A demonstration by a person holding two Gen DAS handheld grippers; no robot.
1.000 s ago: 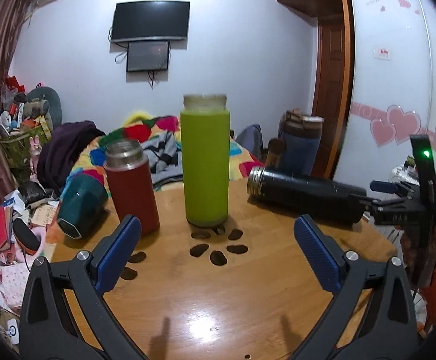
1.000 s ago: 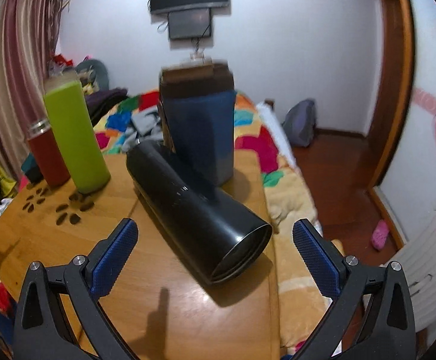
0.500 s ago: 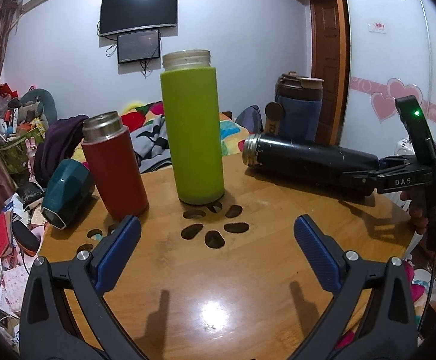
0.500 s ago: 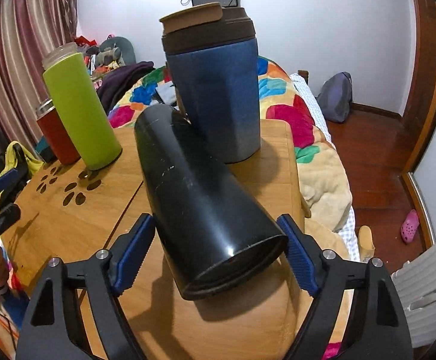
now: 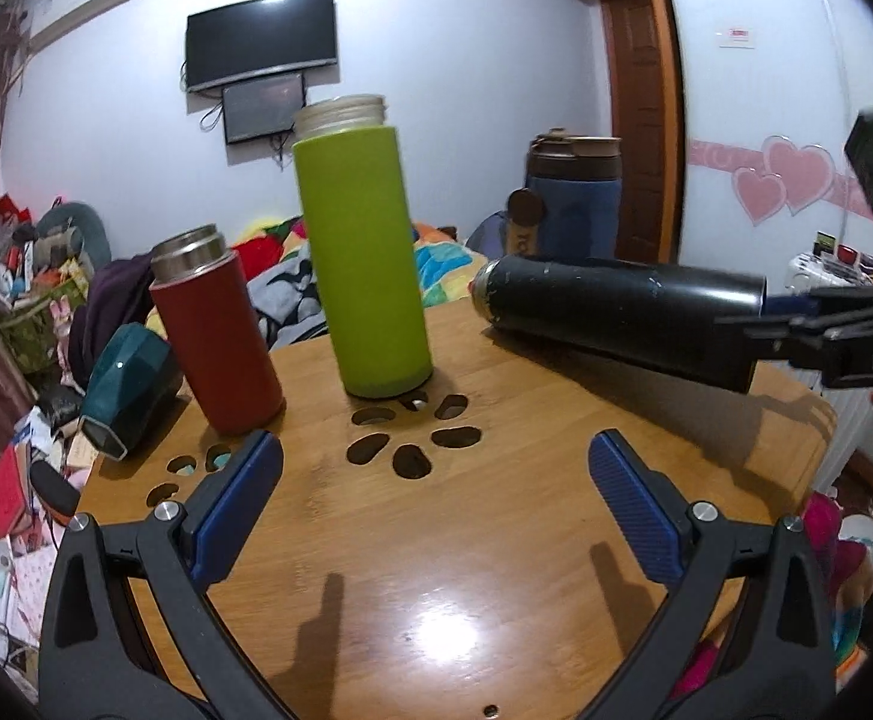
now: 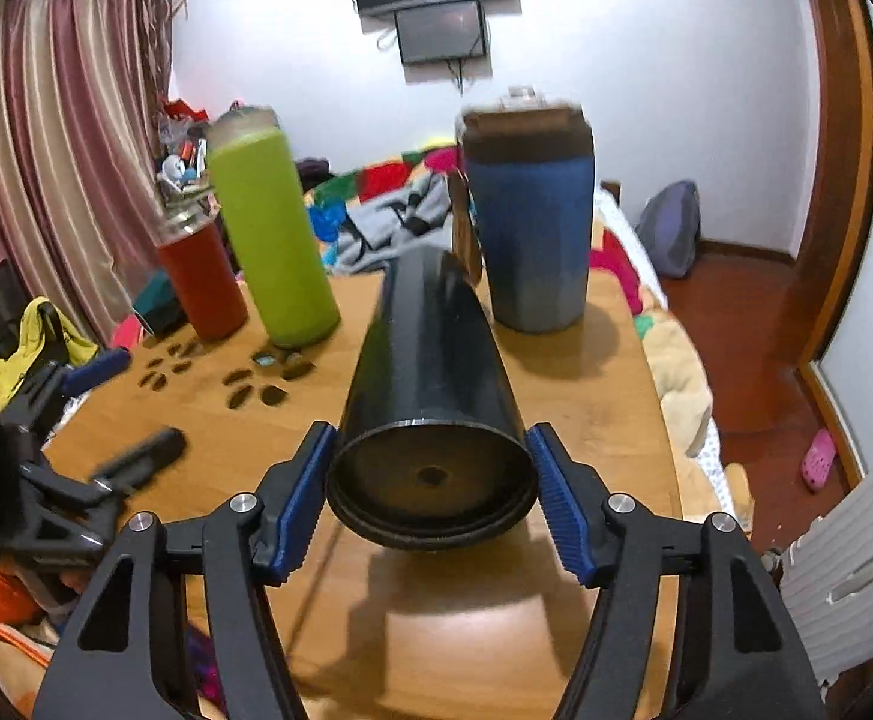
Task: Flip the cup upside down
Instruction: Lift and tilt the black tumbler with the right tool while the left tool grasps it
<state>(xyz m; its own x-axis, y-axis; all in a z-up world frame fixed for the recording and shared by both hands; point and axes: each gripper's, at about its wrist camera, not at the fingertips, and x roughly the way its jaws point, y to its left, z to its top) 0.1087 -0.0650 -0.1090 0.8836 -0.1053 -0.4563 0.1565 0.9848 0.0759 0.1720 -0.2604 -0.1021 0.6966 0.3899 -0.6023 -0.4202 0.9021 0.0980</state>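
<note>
Room's lit from overhead, with a bright glare patch on the near table (image 5: 436,642), soft shadows, heavy fisheye warping and dark corners, plus motion blur in the right wrist view.

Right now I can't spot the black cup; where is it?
The black cup lies sideways between the right gripper's jaws, just before the blue tumbler.

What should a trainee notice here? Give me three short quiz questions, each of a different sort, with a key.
1. True or false: the left gripper is holding the green bottle.
2. Which part of the black cup does the right gripper clamp? A) the closed base end B) the open mouth end C) the middle
3. Fill in: the number of containers standing upright on the table is ___.
Key: 1 false; 2 A; 3 three.
</note>
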